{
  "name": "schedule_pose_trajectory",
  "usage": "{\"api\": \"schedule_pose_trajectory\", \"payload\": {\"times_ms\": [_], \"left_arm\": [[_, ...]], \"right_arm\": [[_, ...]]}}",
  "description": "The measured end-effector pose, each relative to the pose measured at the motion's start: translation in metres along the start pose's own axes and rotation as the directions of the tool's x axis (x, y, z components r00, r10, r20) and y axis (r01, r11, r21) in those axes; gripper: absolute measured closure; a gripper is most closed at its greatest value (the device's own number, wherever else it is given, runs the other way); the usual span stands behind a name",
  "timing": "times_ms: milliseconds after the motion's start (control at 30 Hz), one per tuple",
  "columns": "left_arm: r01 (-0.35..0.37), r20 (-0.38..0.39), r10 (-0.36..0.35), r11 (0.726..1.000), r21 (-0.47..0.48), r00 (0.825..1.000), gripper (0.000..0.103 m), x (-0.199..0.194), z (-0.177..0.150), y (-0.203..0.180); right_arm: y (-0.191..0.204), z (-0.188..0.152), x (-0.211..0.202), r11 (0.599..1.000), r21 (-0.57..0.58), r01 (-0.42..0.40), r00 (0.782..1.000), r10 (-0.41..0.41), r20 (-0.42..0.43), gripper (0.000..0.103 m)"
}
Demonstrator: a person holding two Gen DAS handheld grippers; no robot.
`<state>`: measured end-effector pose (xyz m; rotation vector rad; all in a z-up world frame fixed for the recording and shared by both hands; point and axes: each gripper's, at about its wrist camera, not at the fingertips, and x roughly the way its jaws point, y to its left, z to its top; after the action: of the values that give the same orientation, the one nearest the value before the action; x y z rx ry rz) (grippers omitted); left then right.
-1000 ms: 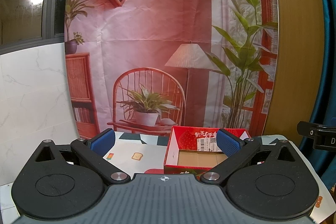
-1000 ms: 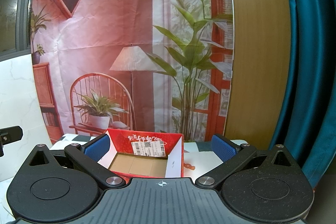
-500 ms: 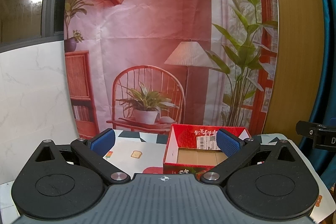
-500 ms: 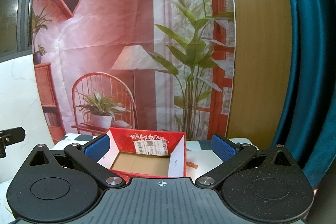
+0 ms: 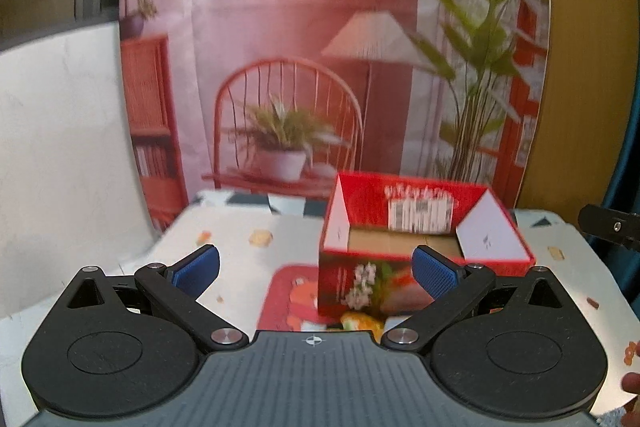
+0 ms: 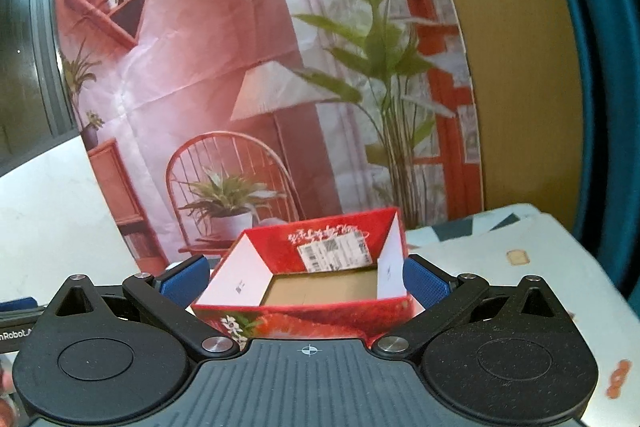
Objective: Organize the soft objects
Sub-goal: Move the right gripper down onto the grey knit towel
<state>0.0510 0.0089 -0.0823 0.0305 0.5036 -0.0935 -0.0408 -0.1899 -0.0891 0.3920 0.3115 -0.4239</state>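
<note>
Box [image 5: 424, 223], red cardboard, open at the top, standing on the counter [image 5: 240, 235] near its far edge, just in front of a printed backdrop [image 5: 280, 47] of a chair, potted plant, lamp and tall leafy stems. Brown bare floor inside the box, white inner flaps at left and right, a white barcode label [image 5: 420, 215] on the red far wall. Strawberry and flower print on the near outer wall. No soft thing visible inside.

Left gripper [image 5: 316, 267] spread wide, blue pads apart with nothing between them, held above the counter; box ahead and to the right, its near wall partly behind the right-hand pad [image 5: 434, 273]. Red mat [image 5: 288, 295] with a cartoon figure lying flat on the counter, reaching the near left corner of the box. Something yellow and white [image 5: 360, 321] low at the foot of the box's near wall, too blurred to name. Small food pictures scattered over the pale cloth covering the counter.

Right gripper [image 6: 306, 281] likewise spread wide and gripping nothing, box [image 6: 316, 279] straight ahead, framed between the two pads. Label [image 6: 334, 251] tilted in this view. Teal curtain [image 6: 600, 67] and a wooden panel [image 6: 520, 67] at the right, white marble wall [image 5: 60, 127] at the left.

Motion blur across the left view.
</note>
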Motion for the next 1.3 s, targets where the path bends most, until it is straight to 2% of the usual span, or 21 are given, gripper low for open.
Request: {"api": "schedule_pose_trajectory", "payload": {"times_ms": [233, 500, 700, 900, 1033, 1300], "left_arm": [[0.042, -0.088, -0.047, 0.997, -0.057, 0.995, 0.0, 0.042, -0.03, 0.014], [0.064, -0.151, -0.074, 0.996, -0.065, 0.986, 0.0, 0.061, -0.062, 0.031], [0.086, -0.14, -0.1, 0.991, -0.102, 0.985, 0.002, 0.057, -0.083, 0.045], [0.083, -0.129, -0.091, 0.994, -0.069, 0.987, 0.002, 0.06, -0.098, 0.042], [0.109, -0.157, -0.122, 0.99, -0.089, 0.98, 0.008, 0.07, -0.106, 0.044], [0.141, -0.203, -0.166, 0.981, -0.131, 0.965, 0.02, 0.089, -0.119, 0.05]], "right_arm": [[-0.003, -0.034, 0.034, 0.998, -0.053, 0.043, 0.996, -0.047, -0.075, 0.0], [0.001, -0.07, 0.046, 0.997, -0.076, 0.022, 0.988, -0.033, -0.152, 0.0], [-0.002, -0.095, 0.037, 0.994, -0.11, 0.023, 0.983, -0.043, -0.181, 0.0], [-0.015, -0.119, 0.031, 0.994, -0.099, 0.034, 0.968, -0.058, -0.244, 0.0], [-0.023, -0.128, 0.033, 0.996, -0.076, 0.04, 0.96, -0.06, -0.272, 0.001], [-0.029, -0.138, 0.042, 0.997, -0.056, 0.05, 0.948, -0.064, -0.311, 0.012]]}}
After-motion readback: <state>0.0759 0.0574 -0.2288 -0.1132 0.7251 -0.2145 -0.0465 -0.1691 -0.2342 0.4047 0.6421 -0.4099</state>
